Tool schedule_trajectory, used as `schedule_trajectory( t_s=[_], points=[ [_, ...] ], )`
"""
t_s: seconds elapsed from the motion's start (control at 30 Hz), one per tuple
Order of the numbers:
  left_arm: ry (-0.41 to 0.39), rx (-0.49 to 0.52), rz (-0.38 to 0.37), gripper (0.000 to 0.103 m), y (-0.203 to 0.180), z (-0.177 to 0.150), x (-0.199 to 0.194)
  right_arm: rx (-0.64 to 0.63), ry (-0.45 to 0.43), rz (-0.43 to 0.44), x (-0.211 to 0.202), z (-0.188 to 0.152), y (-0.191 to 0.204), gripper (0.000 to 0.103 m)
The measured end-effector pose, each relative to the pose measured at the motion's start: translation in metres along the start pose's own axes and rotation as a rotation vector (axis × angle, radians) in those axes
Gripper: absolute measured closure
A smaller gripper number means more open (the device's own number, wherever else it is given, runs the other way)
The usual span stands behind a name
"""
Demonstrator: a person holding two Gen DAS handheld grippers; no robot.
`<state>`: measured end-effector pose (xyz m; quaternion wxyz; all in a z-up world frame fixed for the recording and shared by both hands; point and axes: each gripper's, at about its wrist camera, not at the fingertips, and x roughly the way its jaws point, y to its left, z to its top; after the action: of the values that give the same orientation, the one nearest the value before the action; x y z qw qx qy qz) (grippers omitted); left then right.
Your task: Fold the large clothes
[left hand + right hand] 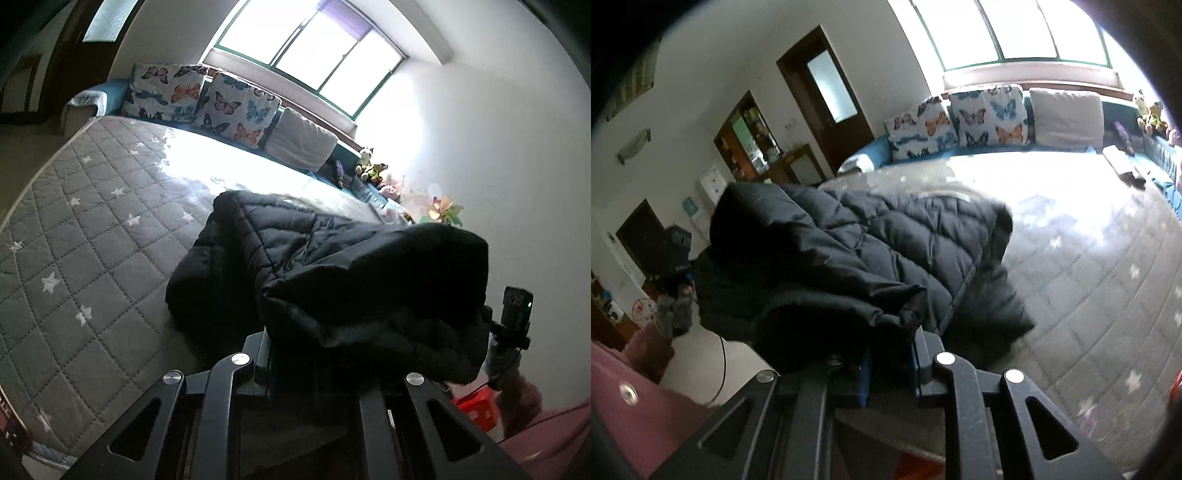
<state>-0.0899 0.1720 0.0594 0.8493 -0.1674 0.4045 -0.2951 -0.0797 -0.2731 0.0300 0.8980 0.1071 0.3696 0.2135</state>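
Black quilted jacket (332, 266) is clamped by left gripper (295, 350) and right gripper (890, 354), both angled downward over grey starred mattress (92, 229).

Black quilted jacket (280, 251); grey star-patterned bedspread (92, 221); butterfly-print pillows (236, 107).

Grey quilted mattress cover w/ white stars (85, 236) spreads across the bed. At its far edge, two white butterfly-print cushions (199, 99) lean beside a plain beige cushion (301, 142), under a green-framed window (314, 48). Small plush toys (371, 166) in the corner. Dark wooden door w/ frosted glass pane (829, 92) at left.
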Motion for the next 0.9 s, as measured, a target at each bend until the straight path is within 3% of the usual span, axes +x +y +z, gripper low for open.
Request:
schedule_trajectory(
  t_s=[0.27, 0.43, 0.7, 0.8, 0.9],
  points=[
    [0.012, -0.045, -0.015, 0.089, 0.022, -0.026, 0.009, -0.026, 0.071, -0.023, 0.029, -0.019, -0.007, 0.083],
    [0.023, -0.035, 0.063, 0.089, 0.029, -0.026, -0.011, -0.075, 0.102, -0.054, 0.032, -0.019, -0.003, 0.083],
    [-0.084, -0.04, 0.172, 0.089, 0.018, 0.009, -0.081, -0.126, 0.137, -0.08, 0.036, -0.033, 0.002, 0.083],
    [-0.081, -0.003, 0.156, 0.088, -0.007, 0.034, -0.077, -0.145, 0.146, -0.092, 0.036, -0.035, 0.005, 0.083],
    [-0.034, 0.031, 0.127, 0.087, -0.036, 0.059, -0.046, -0.167, 0.149, -0.105, 0.037, -0.039, 0.005, 0.083]
  ],
)
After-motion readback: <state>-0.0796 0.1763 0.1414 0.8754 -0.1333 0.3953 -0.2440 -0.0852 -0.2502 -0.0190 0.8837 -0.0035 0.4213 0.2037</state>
